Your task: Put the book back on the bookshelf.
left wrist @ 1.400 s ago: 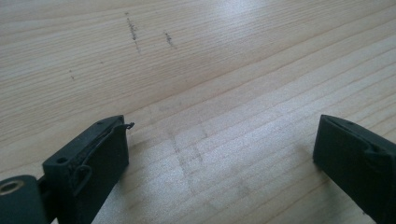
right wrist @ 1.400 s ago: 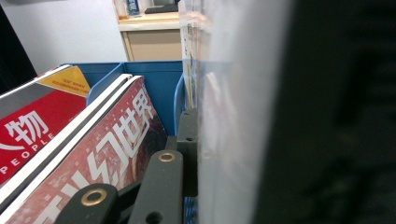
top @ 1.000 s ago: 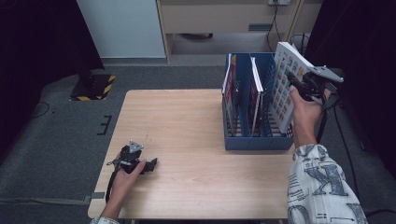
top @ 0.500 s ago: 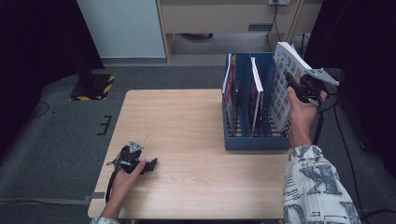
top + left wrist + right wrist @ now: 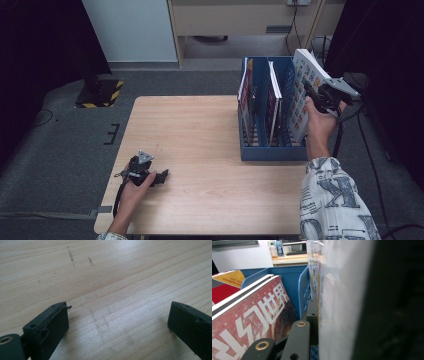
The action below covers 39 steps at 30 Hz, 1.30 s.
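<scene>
A white book [image 5: 301,100] with a colourful cover stands tilted in the rightmost slot of the blue file rack [image 5: 272,152]. My right gripper [image 5: 311,94] is shut on the book's upper right edge, held by a hand in a patterned sleeve. In the right gripper view the book [image 5: 342,302] runs upright between the jaws, with one black finger [image 5: 312,312] pressed on its side. A red book [image 5: 257,315] leans in the slot beside it. My left gripper [image 5: 161,176] rests on the wooden table [image 5: 200,130] at the front left. It is open, with bare wood between its fingers [image 5: 53,320].
Two other books [image 5: 247,95] stand in the rack's left and middle slots. A white cabinet [image 5: 130,30] and a wooden desk stand beyond the table. Cables [image 5: 350,125] trail on the grey floor to the right. A yellow-and-black striped base [image 5: 100,92] sits at the far left.
My right hand has edged a little to the left with the book, closer into the rack. The left gripper has not moved.
</scene>
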{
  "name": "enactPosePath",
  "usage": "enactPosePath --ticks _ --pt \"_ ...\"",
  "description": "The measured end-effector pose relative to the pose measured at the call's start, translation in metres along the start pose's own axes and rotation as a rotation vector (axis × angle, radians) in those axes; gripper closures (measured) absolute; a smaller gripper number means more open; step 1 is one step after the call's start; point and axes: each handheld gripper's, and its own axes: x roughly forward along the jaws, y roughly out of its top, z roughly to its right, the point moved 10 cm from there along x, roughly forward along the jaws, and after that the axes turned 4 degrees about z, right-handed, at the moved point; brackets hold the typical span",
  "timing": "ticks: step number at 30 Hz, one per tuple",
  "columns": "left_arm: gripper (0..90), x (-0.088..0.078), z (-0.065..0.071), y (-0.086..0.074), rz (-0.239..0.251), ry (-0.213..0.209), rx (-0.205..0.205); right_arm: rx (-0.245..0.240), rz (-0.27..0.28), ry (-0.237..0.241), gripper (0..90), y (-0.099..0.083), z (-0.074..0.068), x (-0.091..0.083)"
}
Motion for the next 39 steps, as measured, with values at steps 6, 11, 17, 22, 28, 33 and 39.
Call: enactPosePath --ticks 6,11,17,22,28,33,39 --pt "2.4 0.0 0.0 0.0 0.0 0.0 0.0 0.003 -0.007 -0.002 73.9 -0.005 0.001 0.001" --pt "2.4 0.0 0.0 0.0 0.0 0.0 0.0 0.016 -0.005 -0.007 73.9 -0.009 0.001 0.004" --pt "2.4 0.0 0.0 0.0 0.0 0.0 0.0 0.014 -0.011 -0.007 73.9 -0.013 0.0 0.006" --pt "2.4 0.0 0.0 0.0 0.0 0.0 0.0 0.009 -0.018 -0.007 73.8 -0.016 0.0 0.007" --pt "2.4 0.0 0.0 0.0 0.0 0.0 0.0 0.011 -0.016 -0.006 73.8 -0.016 0.0 0.007" --pt "2.4 0.0 0.0 0.0 0.0 0.0 0.0 0.014 -0.016 -0.004 73.9 -0.017 -0.001 0.008" --pt "2.4 0.0 0.0 0.0 0.0 0.0 0.0 0.011 -0.015 -0.006 73.9 -0.018 0.0 0.008"
